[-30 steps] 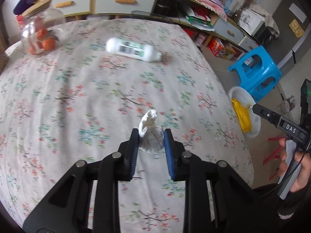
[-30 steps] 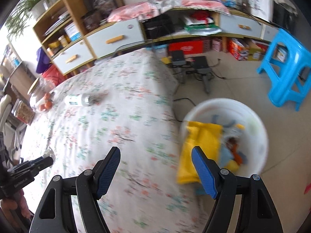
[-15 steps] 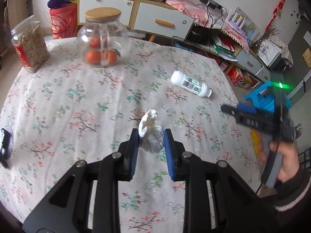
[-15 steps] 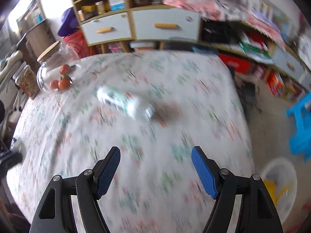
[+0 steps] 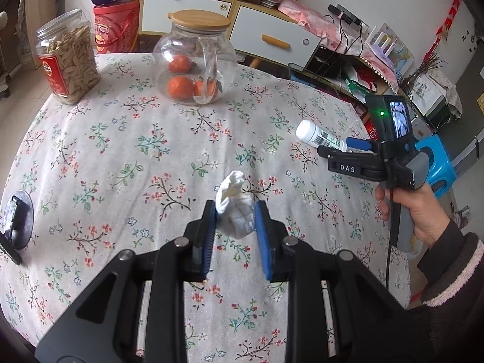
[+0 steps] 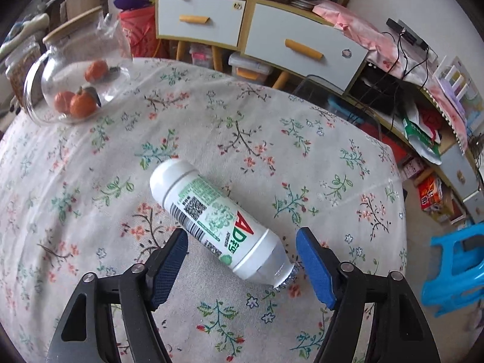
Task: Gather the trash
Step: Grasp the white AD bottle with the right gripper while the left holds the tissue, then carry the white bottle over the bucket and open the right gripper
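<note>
My left gripper (image 5: 235,220) is shut on a crumpled white tissue (image 5: 234,208) and holds it above the floral tablecloth (image 5: 121,151). A white plastic bottle (image 6: 217,217) with a green and red label lies on its side on the cloth. My right gripper (image 6: 242,251) is open, its blue pads on either side of the bottle's neck end, apart from it. In the left wrist view the right gripper (image 5: 348,154) is at the right, next to the same bottle (image 5: 320,137).
A glass jar with oranges (image 5: 193,60) and a plastic jar of snacks (image 5: 68,60) stand at the table's far side. A dark object on a round disc (image 5: 15,224) lies at the left edge. A blue stool (image 6: 456,272) stands on the floor at the right. Cabinets (image 6: 242,24) are behind.
My right gripper has swung from the floor bin to the table and now straddles the bottle. My left gripper has turned left, still holding the tissue.
</note>
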`<state>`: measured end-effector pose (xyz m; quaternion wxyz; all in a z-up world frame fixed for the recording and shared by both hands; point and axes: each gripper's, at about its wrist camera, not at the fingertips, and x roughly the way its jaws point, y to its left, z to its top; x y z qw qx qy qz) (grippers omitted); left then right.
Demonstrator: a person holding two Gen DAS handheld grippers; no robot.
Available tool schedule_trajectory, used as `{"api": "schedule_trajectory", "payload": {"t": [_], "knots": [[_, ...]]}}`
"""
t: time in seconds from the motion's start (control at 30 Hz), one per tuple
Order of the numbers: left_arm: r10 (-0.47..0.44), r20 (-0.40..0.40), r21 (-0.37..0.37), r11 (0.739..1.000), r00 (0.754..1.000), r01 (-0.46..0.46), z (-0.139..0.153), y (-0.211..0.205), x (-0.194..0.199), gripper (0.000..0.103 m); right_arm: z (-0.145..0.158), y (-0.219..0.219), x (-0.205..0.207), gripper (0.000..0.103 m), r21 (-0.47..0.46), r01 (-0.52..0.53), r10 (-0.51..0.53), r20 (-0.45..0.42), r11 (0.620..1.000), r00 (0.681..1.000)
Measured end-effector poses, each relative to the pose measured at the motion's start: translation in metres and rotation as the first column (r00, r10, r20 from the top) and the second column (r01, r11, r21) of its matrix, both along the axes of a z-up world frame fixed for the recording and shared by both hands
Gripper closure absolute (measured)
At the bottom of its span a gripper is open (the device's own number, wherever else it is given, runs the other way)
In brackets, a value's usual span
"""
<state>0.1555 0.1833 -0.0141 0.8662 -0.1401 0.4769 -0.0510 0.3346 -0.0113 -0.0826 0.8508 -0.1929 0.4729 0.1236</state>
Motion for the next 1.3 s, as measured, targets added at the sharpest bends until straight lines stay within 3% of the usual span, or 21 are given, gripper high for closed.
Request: {"api": "schedule_trajectory", "payload": {"t": [0.1,0.17,0.4,0.53,0.63,0.83,1.0,1.3], "knots": [[-0.003,-0.001,0.000,1.000,1.000,0.003,0.000,-0.002,0.001,0.076,-0.001,-0.004,-0.008,0.057,-0.015,0.007,-0.007,0.003,1.000,1.000],[-0.009,-0.003,0.000,1.000,1.000,0.009,0.000,-0.006,0.002,0.076,0.001,-0.010,-0.015,0.061,0.010,0.005,-0.005,-0.021,1.000,1.000],[-0.063,-0.006,0.002,0.998,0.998,0.063,-0.002,-0.030,0.003,0.076,0.023,-0.039,-0.061,0.061,0.091,0.011,-0.005,-0.062,0.996,0.998],[-0.093,-0.003,0.019,0.995,0.996,0.093,-0.003,-0.047,0.000,0.075,0.039,-0.066,-0.088,0.061,0.110,0.081,-0.069,-0.101,0.991,0.992],[-0.115,0.000,0.035,0.993,0.993,0.115,-0.003,-0.060,-0.001,0.076,0.049,-0.095,-0.106,0.061,0.158,0.154,-0.131,-0.149,0.975,0.980],[-0.154,-0.004,0.029,0.988,0.988,0.154,-0.004,-0.090,-0.006,0.076,0.054,-0.152,-0.142,0.061,0.278,0.239,-0.206,-0.141,0.931,0.968],[-0.189,-0.010,0.057,0.980,0.982,0.190,-0.008,-0.122,-0.011,0.075,0.058,-0.195,-0.164,0.061,0.314,0.294,-0.264,-0.135,0.903,0.955],[-0.290,0.002,0.066,0.955,0.957,0.289,-0.009,-0.187,-0.021,0.076,0.053,-0.307,-0.196,0.061,0.316,0.472,-0.453,-0.135,0.823,0.881]]}}
